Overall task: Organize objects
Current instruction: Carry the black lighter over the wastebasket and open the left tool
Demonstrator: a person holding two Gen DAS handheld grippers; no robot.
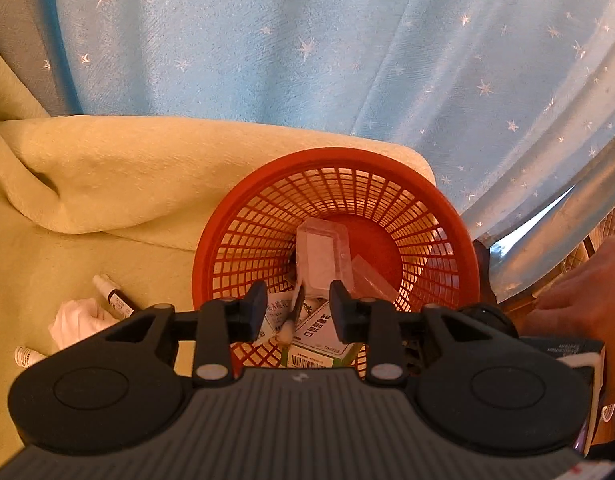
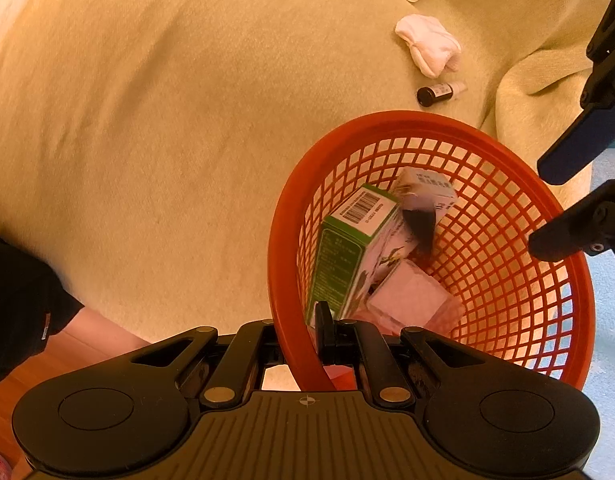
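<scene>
On the yellow blanket [image 2: 167,120], a red basket [image 2: 507,280] before a blue curtain [image 1: 307,60].

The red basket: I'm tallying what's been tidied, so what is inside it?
Inside the red basket: a green-and-white box, a white printed box, a clear plastic case and a dark, blurred cotton-tipped stick. Anything beneath the boxes is covered.

1. I see a barcode on the green box [image 2: 357,236], ahead of my right claw; its digits are too small to read.
2. Chinese print on the white box [image 2: 431,192] behind it is blurred.
</scene>
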